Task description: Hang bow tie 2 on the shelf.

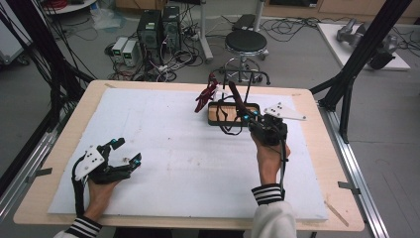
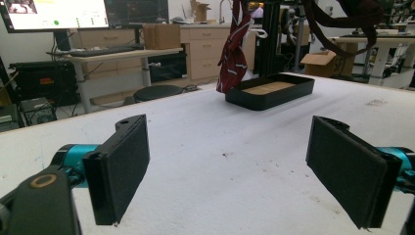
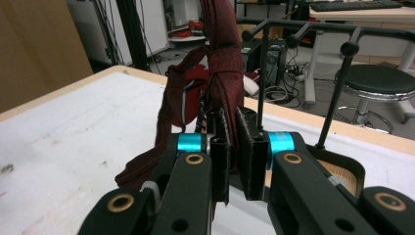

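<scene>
Right tool (image 3: 234, 152) is seen with its pads pressed together on a dark red strap (image 3: 222, 63), which is pinched between them and runs upward from the jaws toward the black rack (image 3: 313, 29). In the high view the right tool (image 1: 246, 118) is held above the near edge of the black tray (image 1: 214, 115), and the strap (image 1: 236, 98) is seen as a dark band rising from it at a slant. A loose loop of the same strap hangs down just beside the jaws on their left in the right gripper view. A second red strap (image 1: 205, 96) is draped from the rack at the far left corner of the tray. The tray, with a wooden floor, is set on the white sheet (image 1: 163, 148) that covers the table (image 1: 324, 163).

Left tool (image 1: 126, 151) is rested low near the front left of the sheet, well apart from the tray, with its pads (image 2: 128, 161) spread wide and nothing between them.
</scene>
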